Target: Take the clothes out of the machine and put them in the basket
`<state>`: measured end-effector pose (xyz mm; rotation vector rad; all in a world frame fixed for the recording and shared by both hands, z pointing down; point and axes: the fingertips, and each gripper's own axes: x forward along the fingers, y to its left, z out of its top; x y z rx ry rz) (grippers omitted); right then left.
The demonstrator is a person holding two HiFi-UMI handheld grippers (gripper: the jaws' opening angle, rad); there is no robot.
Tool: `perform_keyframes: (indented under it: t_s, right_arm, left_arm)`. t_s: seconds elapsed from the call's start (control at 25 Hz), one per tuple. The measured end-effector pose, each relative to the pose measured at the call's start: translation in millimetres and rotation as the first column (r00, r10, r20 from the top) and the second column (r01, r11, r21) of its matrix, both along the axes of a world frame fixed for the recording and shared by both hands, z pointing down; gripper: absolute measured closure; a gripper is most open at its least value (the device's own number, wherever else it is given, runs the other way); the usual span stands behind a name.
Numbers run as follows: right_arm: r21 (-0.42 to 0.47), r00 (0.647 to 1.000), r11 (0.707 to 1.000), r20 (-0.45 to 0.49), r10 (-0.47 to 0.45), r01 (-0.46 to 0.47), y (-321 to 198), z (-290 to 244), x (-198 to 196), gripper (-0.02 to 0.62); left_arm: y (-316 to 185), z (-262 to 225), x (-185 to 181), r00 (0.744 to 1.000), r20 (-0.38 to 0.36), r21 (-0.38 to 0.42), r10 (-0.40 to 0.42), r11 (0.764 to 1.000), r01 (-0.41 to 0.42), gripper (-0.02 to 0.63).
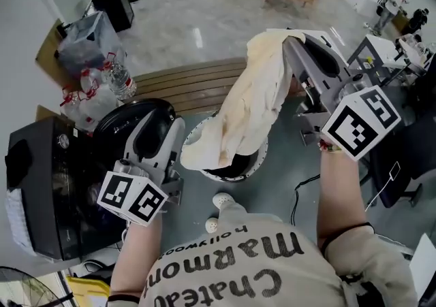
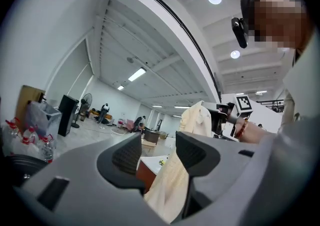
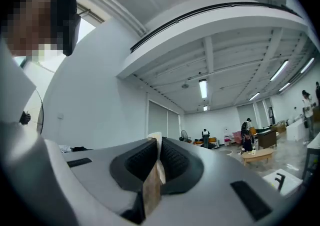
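Observation:
A cream garment [image 1: 252,101] hangs from my right gripper [image 1: 294,41], which is shut on its top edge high at the right of the head view. The cloth's lower end drapes over the white round basket [image 1: 253,165] on the floor. In the right gripper view the fabric [image 3: 151,190] is pinched between the closed pads of my right gripper [image 3: 157,152]. My left gripper [image 1: 163,128] is open and holds nothing, beside the black washing machine [image 1: 48,183] and its open door [image 1: 126,122]. In the left gripper view, my left gripper [image 2: 157,145] frames the garment [image 2: 170,185], which hangs well beyond it.
A wooden slatted bench [image 1: 197,84] lies behind the basket. Water bottles [image 1: 119,77] and a plastic bag [image 1: 85,40] stand at the back left. A black chair [image 1: 402,163] and a floor cable [image 1: 303,186] are at the right. My white shoe [image 1: 221,200] is near the basket.

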<state>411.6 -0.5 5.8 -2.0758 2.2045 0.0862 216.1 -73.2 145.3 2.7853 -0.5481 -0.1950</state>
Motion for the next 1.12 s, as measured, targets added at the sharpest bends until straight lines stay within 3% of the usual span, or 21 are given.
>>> perform_keyframes:
  t_s: [0.24,0.36,0.48,0.6,0.76,1.12]
  right_arm:
    - [-0.086,0.998,0.995,0.005,0.055,-0.055,9.7,37.5,30.7,0.558]
    - [-0.196,0.999,0.981,0.025,0.022,-0.016,-0.9,84.4,39.2,0.558]
    - [-0.328,0.997,0.943,0.07,-0.041,0.062,-16.5,153.3,44.4,0.558]
    - [-0.462,0.985,0.874,0.14,-0.097,0.152,-31.6,227.3,42.0,0.558]
    - [-0.572,0.94,0.758,0.299,-0.165,0.315,-44.3,309.0,26.2,0.558]
    - [-0.782,0.902,0.463,0.296,-0.316,0.418,-69.4,467.2,-8.2,0.558]
  left_arm:
    - [7.4,9.6,35.2,0.998,0.016,-0.008,0.057,0.998,-0.057,0.394]
    - [3.0,21.0,50.0,0.996,0.056,-0.014,0.062,0.998,-0.062,0.394]
    - [-11.2,33.3,64.3,0.996,0.087,-0.024,0.028,0.999,-0.026,0.394]
    - [-29.8,46.0,73.6,0.992,0.127,-0.033,-0.028,0.999,0.033,0.394]
    - [-48.7,65.1,76.5,0.979,0.183,-0.057,-0.093,0.993,0.105,0.394]
    - [-77.5,106.9,48.2,0.936,0.245,-0.134,-0.252,0.948,0.29,0.396]
